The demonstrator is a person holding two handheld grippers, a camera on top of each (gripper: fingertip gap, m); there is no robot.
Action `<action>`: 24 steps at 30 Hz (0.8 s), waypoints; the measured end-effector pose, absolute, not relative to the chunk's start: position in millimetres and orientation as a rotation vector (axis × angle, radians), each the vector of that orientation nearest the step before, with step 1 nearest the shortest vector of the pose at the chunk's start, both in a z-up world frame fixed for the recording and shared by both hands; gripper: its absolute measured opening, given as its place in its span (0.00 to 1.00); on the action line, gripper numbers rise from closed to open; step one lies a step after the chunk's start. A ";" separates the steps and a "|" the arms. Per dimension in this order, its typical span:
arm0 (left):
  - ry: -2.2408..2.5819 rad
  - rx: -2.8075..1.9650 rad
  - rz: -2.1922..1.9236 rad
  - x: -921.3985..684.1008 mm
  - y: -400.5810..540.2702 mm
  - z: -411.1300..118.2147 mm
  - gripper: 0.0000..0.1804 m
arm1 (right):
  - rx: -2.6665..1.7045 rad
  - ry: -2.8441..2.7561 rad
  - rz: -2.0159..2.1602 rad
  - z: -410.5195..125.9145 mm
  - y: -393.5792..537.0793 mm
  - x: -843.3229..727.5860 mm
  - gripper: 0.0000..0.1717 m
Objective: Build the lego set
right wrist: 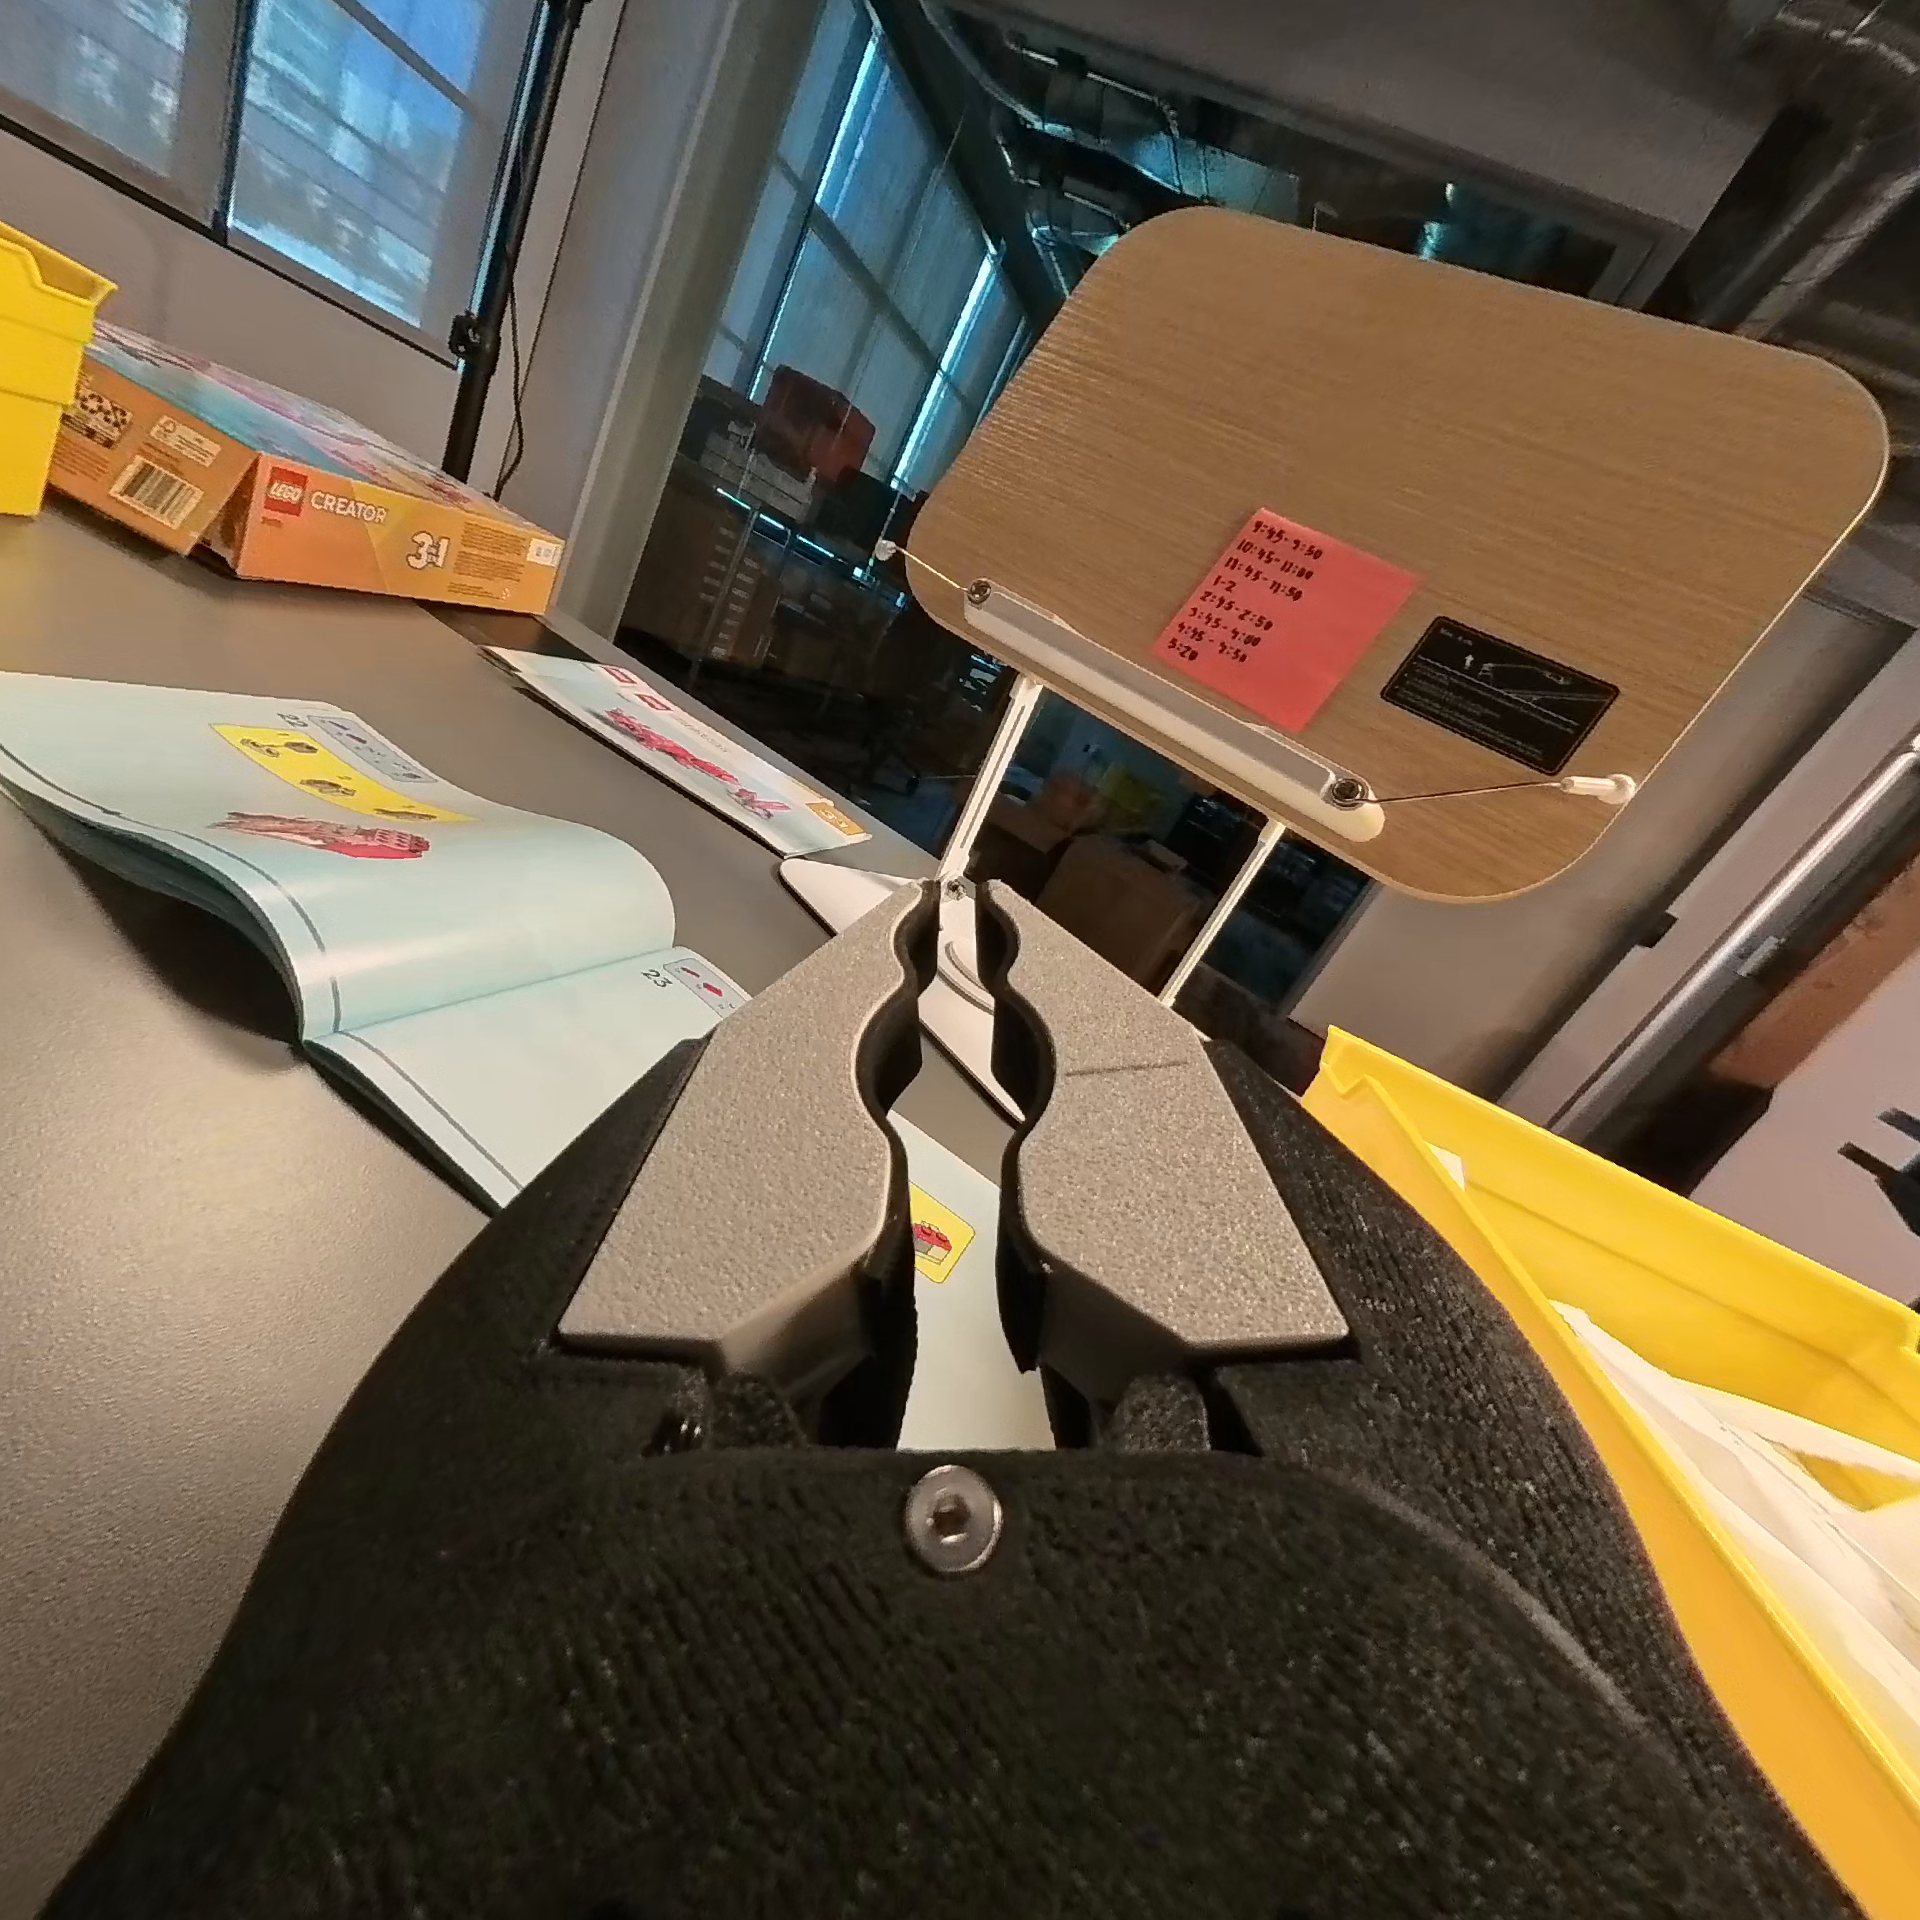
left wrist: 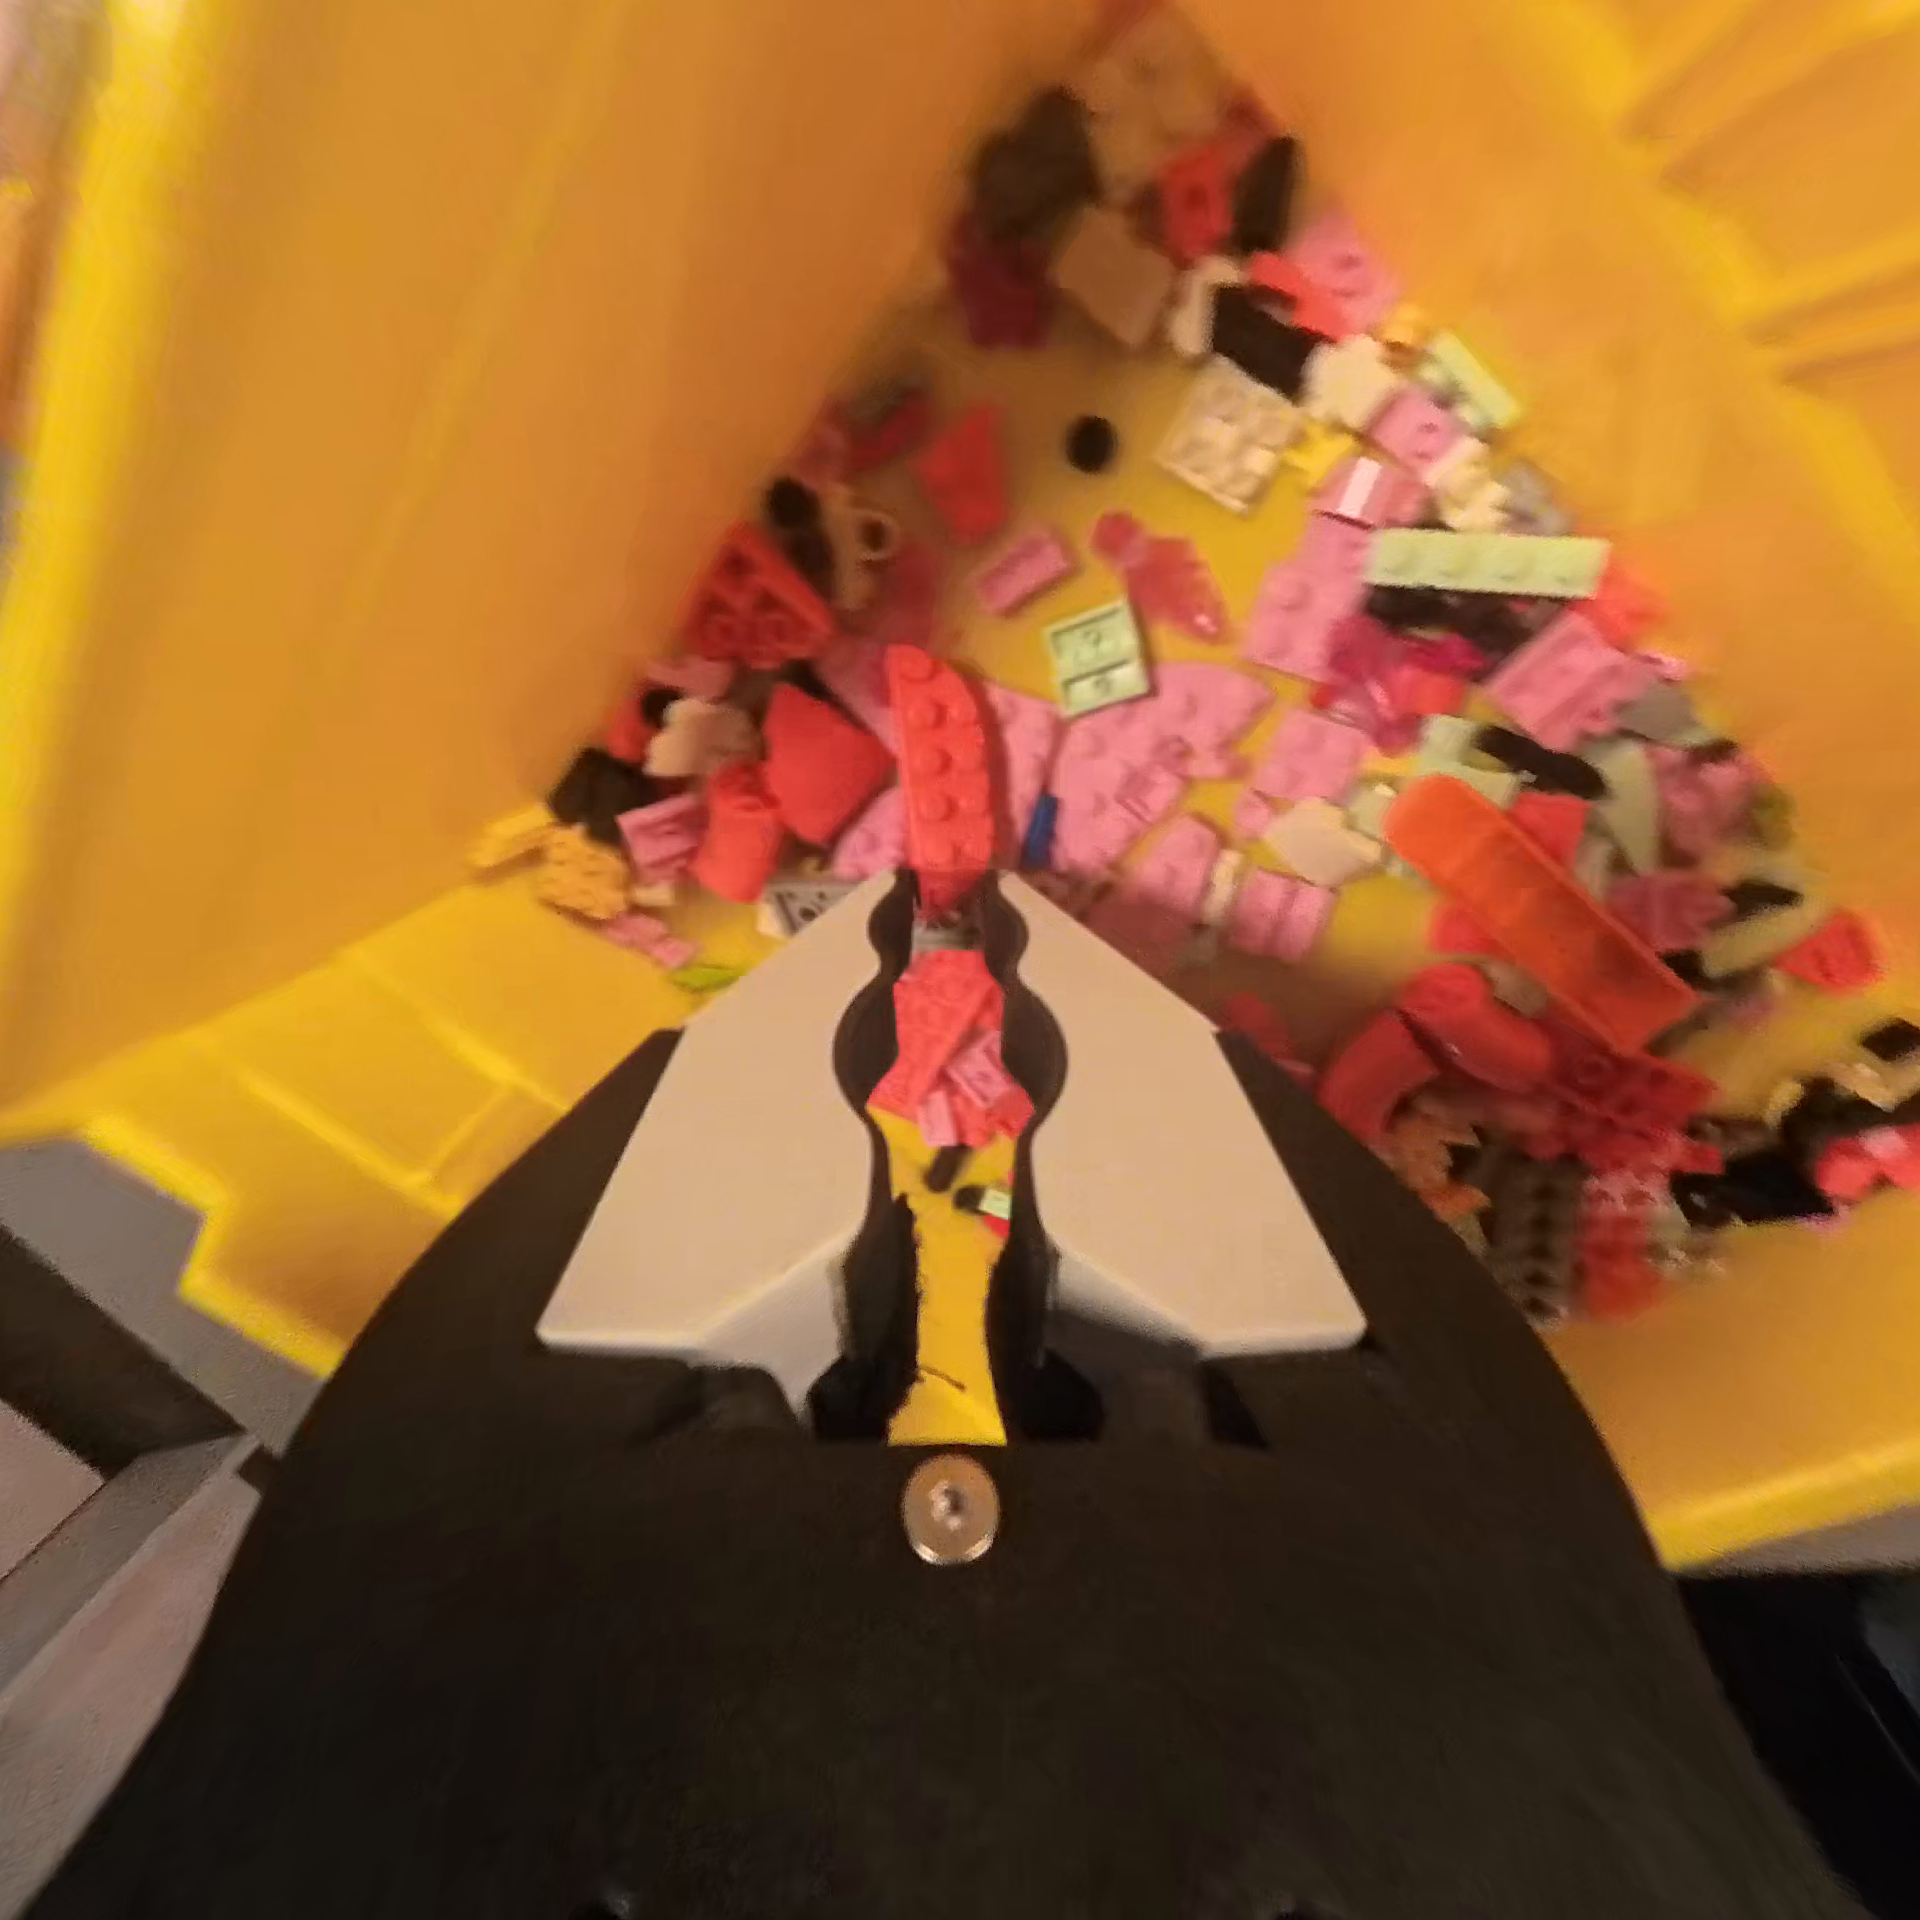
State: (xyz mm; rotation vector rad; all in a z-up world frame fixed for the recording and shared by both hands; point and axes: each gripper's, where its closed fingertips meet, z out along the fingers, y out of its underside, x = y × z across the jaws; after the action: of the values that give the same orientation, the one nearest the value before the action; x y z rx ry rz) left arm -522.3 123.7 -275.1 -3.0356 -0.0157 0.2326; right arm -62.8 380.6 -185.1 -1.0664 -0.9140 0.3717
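Observation:
In the left wrist view my left gripper [left wrist: 953, 883] reaches down into a yellow bin [left wrist: 416, 468]. It is shut on one end of a long red studded plate [left wrist: 940, 758], which sticks out forward past the fingertips. Under it lies a heap of loose pink, red, black and pale green bricks [left wrist: 1299, 748]. In the right wrist view my right gripper [right wrist: 954, 888] hovers over a dark table [right wrist: 156, 1247]. Its jaws are nearly together with only a narrow slit, and nothing is between them. It points at the white base [right wrist: 842, 888] of a wooden book stand [right wrist: 1403, 540].
An open building booklet [right wrist: 395, 894] lies left of the right gripper, with a second booklet [right wrist: 686, 738] and a flat orange box [right wrist: 312, 499] beyond it. A yellow bin [right wrist: 1558, 1226] holding white sheets is at the right. Another yellow bin [right wrist: 31, 364] is at the far left. Across from one pair of fingers to the other is roughly 55 centimeters.

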 end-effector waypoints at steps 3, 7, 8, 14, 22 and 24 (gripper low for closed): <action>-0.153 -2.985 0.258 -537.7 126.5 -273.0 0.07 | -1.066 -0.915 0.371 -185.1 380.5 -62.9 0.03; -0.164 -2.900 -0.078 -509.4 136.5 -269.4 0.29 | -1.066 -0.914 0.373 -185.0 380.7 -62.7 0.03; -0.133 -2.889 -0.142 -500.8 136.8 -267.7 0.31 | -1.066 -0.914 0.372 -185.0 380.7 -62.8 0.03; 0.210 -3.078 -0.142 -483.6 99.6 -281.3 0.30 | -1.064 -0.924 0.366 -185.8 380.0 -64.0 0.03; 0.038 -3.109 -0.073 -506.6 89.8 -279.2 0.11 | -1.063 -0.926 0.363 -186.0 379.9 -64.2 0.03; 0.011 -3.138 -0.013 -516.0 85.1 -279.4 0.10 | -1.063 -0.926 0.363 -186.1 380.0 -64.2 0.03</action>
State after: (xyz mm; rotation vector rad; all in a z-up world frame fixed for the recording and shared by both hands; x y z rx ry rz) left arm -516.0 85.1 -279.4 -3.1377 0.0112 -0.0135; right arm -64.2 380.0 -186.1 -1.0633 -0.9260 0.3631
